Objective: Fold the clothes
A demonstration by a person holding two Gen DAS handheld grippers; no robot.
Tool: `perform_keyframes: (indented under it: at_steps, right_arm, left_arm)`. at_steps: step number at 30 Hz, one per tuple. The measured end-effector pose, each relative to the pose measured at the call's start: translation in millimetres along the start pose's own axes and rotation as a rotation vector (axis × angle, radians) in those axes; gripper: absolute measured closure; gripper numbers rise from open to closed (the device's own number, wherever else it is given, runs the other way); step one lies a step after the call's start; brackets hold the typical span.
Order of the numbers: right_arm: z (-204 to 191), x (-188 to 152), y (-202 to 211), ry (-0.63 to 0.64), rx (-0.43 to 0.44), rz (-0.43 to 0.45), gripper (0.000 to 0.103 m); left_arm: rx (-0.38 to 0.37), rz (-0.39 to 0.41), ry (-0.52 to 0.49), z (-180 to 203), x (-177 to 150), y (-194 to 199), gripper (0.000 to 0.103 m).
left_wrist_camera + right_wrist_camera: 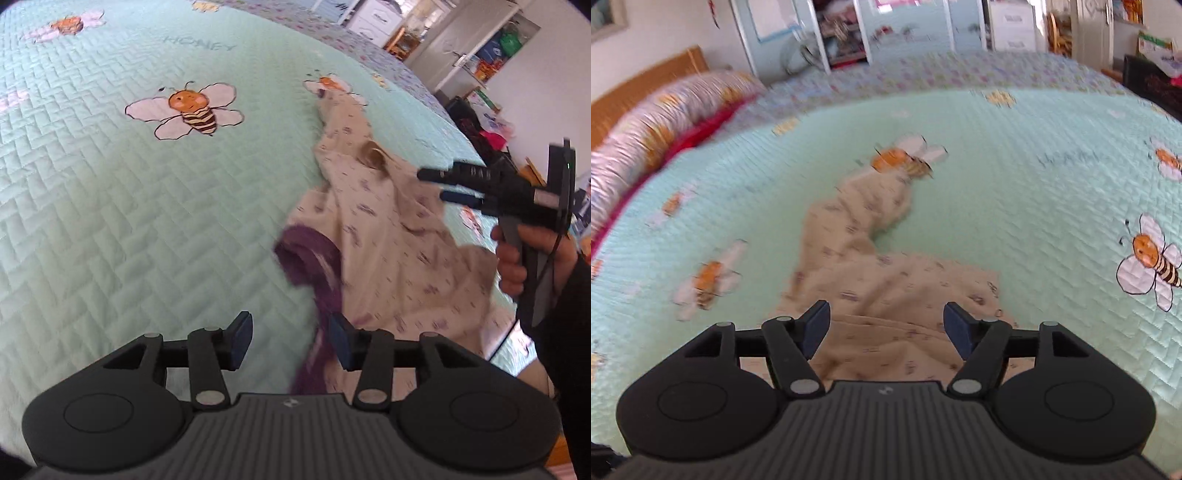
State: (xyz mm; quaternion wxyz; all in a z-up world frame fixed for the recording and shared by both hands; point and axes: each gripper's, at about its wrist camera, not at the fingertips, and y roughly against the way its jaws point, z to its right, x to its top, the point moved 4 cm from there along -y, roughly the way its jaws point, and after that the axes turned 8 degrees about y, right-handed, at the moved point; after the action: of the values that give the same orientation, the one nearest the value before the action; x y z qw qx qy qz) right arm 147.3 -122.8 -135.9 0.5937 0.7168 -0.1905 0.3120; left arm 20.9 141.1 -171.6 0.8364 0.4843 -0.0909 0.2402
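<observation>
- Left gripper [291,341] hangs over the bed with its jaws spread; nothing sits between the blue pads [242,338], and the mint quilt [110,221] shows through the gap.
- Right gripper [884,332] also stands spread wide, pads clear of any cloth; in the left wrist view it appears at the right edge [441,184], held by a hand [517,258] in a dark sleeve.
- Much of the right wrist view is smeared by motion blur, so the print on the cream garment [886,288] is hard to make out there, and the bees on the quilt near it are streaked.
- Cream garment [388,221] lies crumpled on the quilt, one narrow part reaching away toward a printed bee [328,83]; a dark brownish patch near its middle cannot be identified.
- A purple part [314,258] shows at the garment's near edge, running down toward the left gripper's right pad; whether it is a lining or a separate piece I cannot tell, and its lower end is cut off behind the gripper body.
- From the right wrist, the garment lies just below and ahead of the spread jaws, its near end hidden under the gripper body.
- Pillow [657,122] and headboard [639,88] sit blurred at the far left.
</observation>
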Motion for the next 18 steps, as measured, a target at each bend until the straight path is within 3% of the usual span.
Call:
perform_keyframes:
  at_steps: [2,3,4,5,7,9,12,13,14,15,16,18]
  right_arm:
    - [3.3,-8.0,-20.2,0.015,-0.022,-0.053,0.033]
    - [4.9,-12.6,-28.6,0.030,-0.039,-0.075,0.039]
    - [8.4,-18.1,-33.7,0.056,-0.057,-0.093,0.075]
    - [19.6,-21.4,-34.9,0.052,-0.068,-0.104,0.100]
    - [61.9,-21.4,-21.4,-0.053,-0.109,-0.060,0.099]
    - [120.5,-18.2,10.6,-0.175,-0.213,0.035,0.099]
    - [183.7,-23.2,74.9,-0.243,-0.358,0.163,0.099]
    - [196.1,-25.5,95.1,-0.256,-0.362,0.199,0.094]
    - [190.4,-27.6,105.5,-0.238,-0.297,0.209,0.092]
    - [174.4,-29.5,106.9,-0.182,-0.238,0.197,0.078]
    - [158.5,-31.5,108.5,-0.127,-0.178,0.184,0.047]
    - [114.8,-34.7,99.1,0.031,-0.114,0.185,0.025]
  left_arm:
    - [0.002,-0.019,0.025,-4.0,12.0,-16.9,0.054]
    - [0.000,-0.031,0.037,-4.4,16.5,-26.4,0.054]
    - [0.000,-0.038,0.052,-4.4,20.3,-33.8,0.055]
    - [-0.006,-0.038,0.056,-3.1,23.5,-37.9,0.055]
    - [-0.020,-0.036,0.061,-0.5,29.4,-43.2,0.054]
    - [-0.041,-0.036,0.072,0.6,34.0,-45.4,0.054]
    - [-0.079,-0.037,0.110,0.3,37.2,-46.9,0.054]
    - [-0.093,-0.034,0.126,0.1,37.6,-46.9,0.054]
    - [-0.117,-0.035,0.155,-1.2,37.3,-47.6,0.054]
    - [-0.148,-0.045,0.200,-2.3,36.9,-50.3,0.054]
    - [-0.163,-0.049,0.240,-3.5,36.5,-52.6,0.054]
    - [-0.183,-0.050,0.296,-4.8,36.3,-55.8,0.054]
